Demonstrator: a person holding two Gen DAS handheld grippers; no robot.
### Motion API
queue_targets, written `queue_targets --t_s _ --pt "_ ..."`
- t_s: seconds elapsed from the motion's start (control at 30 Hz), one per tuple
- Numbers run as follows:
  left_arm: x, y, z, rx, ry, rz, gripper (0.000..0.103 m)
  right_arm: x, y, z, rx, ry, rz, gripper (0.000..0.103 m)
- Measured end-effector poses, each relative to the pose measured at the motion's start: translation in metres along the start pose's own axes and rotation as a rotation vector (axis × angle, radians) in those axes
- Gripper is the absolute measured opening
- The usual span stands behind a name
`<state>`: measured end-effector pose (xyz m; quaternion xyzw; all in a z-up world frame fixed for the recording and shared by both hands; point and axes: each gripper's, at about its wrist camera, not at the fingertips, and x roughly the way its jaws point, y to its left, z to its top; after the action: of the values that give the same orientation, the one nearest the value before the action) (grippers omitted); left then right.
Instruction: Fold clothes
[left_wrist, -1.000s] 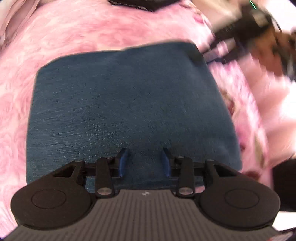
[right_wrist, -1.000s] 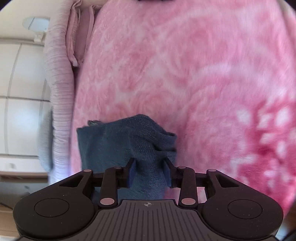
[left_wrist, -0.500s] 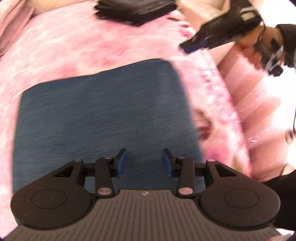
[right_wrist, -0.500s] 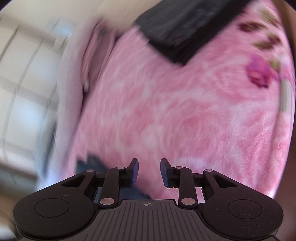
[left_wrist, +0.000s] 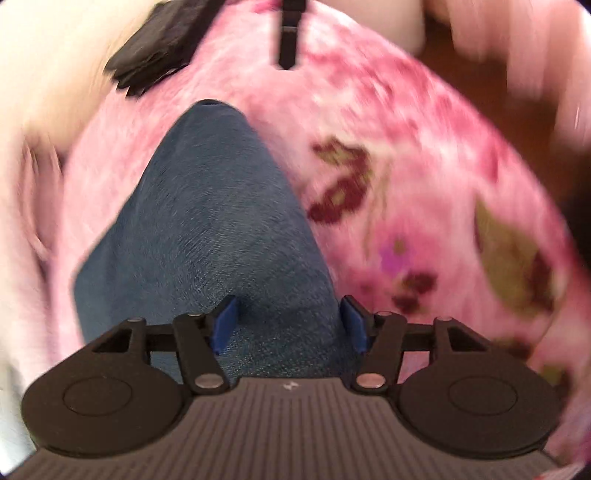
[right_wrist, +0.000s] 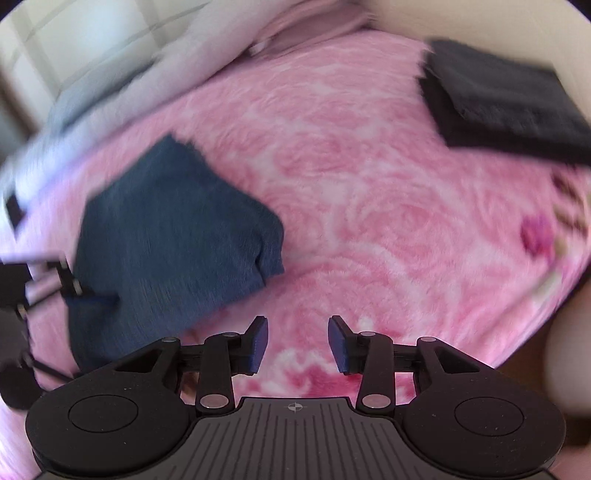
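A folded blue denim-like garment (left_wrist: 207, 236) lies on a pink fluffy blanket (left_wrist: 388, 155). My left gripper (left_wrist: 288, 323) is open, its jaws wide apart over the garment's near edge. In the right wrist view the same garment (right_wrist: 166, 236) lies at the left, and my left gripper (right_wrist: 86, 297) shows at its left edge. My right gripper (right_wrist: 297, 343) is open and empty above the bare blanket (right_wrist: 369, 206), to the right of the garment and apart from it.
A folded black garment (right_wrist: 498, 107) lies at the far right of the blanket; it also shows in the left wrist view (left_wrist: 159, 48). A pale pink pillow or bedding (right_wrist: 122, 85) runs along the far left. The blanket's flowered border (left_wrist: 509, 258) lies to the right.
My right gripper let go of the blue garment, opened and pulled back to the right. My left gripper swung around the garment's edge and opened wider.
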<state>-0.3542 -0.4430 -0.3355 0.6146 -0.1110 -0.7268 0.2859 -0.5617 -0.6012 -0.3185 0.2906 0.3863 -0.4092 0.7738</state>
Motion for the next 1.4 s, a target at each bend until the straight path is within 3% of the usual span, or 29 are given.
queue_targets --t_s 0.03,0.13,0.23,0.3,0.33,0.37,0.4,0.47,0.57,0.67,0.87,0.97,1.07,1.13,1.17,1.23,1.37,1.4 --pt "0.000 -0.003 0.000 0.008 0.012 0.023 0.050 0.005 0.006 0.000 -0.083 0.000 0.000 0.040" --pt "0.001 0.005 0.000 -0.094 0.045 0.018 0.041 0.030 0.017 0.003 -0.327 -0.010 -0.001 0.040" --pt "0.003 0.008 0.000 -0.106 0.065 0.010 0.040 0.059 0.012 0.011 -0.454 -0.040 0.083 0.040" --pt "0.005 0.010 0.000 -0.113 0.078 0.004 0.040 0.077 -0.003 0.020 -0.456 -0.035 0.198 0.039" --pt "0.006 0.011 0.001 -0.116 0.085 0.001 0.040 0.083 -0.016 0.028 -0.432 -0.037 0.267 0.022" --pt "0.006 0.012 0.001 -0.120 0.091 -0.002 0.039 0.086 -0.033 0.037 -0.393 -0.042 0.342 0.021" --pt "0.007 0.013 0.001 -0.123 0.098 -0.005 0.039 0.085 -0.050 0.045 -0.346 -0.069 0.353 0.000" --pt "0.009 0.015 0.001 -0.130 0.111 -0.011 0.039 0.084 -0.085 0.060 -0.283 -0.085 0.354 0.000" --pt "0.011 0.019 0.004 -0.140 0.135 -0.021 0.039 0.080 -0.119 0.067 -0.288 -0.077 0.308 0.000" --pt "0.013 0.022 0.010 -0.157 0.168 -0.035 0.040 0.070 -0.135 0.067 -0.278 -0.076 0.336 0.000" --pt "0.015 0.031 0.020 -0.216 0.215 -0.069 0.041 0.055 -0.098 0.063 -0.250 -0.073 0.528 0.001" --pt "0.013 0.034 0.019 -0.242 0.212 -0.075 0.041 0.066 -0.074 0.066 -0.237 -0.068 0.561 0.002" --pt "0.006 0.036 0.014 -0.290 0.182 -0.083 0.041 0.085 -0.083 0.071 -0.198 -0.031 0.400 0.006" --pt "-0.001 0.040 0.009 -0.334 0.150 -0.096 0.041 0.085 -0.103 0.076 -0.091 -0.024 0.274 0.006" --pt "-0.007 0.043 0.005 -0.365 0.126 -0.110 0.041 0.078 -0.115 0.078 -0.021 -0.034 0.267 0.006" --pt "-0.022 0.048 -0.004 -0.422 0.068 -0.141 0.041 0.058 -0.116 0.077 0.004 -0.055 0.228 0.007" --pt "-0.060 0.060 -0.039 -0.504 -0.065 -0.152 0.041 0.017 -0.077 0.056 -0.006 -0.056 0.106 0.009" --pt "-0.070 0.064 -0.050 -0.518 -0.090 -0.144 0.041 0.009 -0.063 0.048 0.012 -0.055 0.068 0.028"
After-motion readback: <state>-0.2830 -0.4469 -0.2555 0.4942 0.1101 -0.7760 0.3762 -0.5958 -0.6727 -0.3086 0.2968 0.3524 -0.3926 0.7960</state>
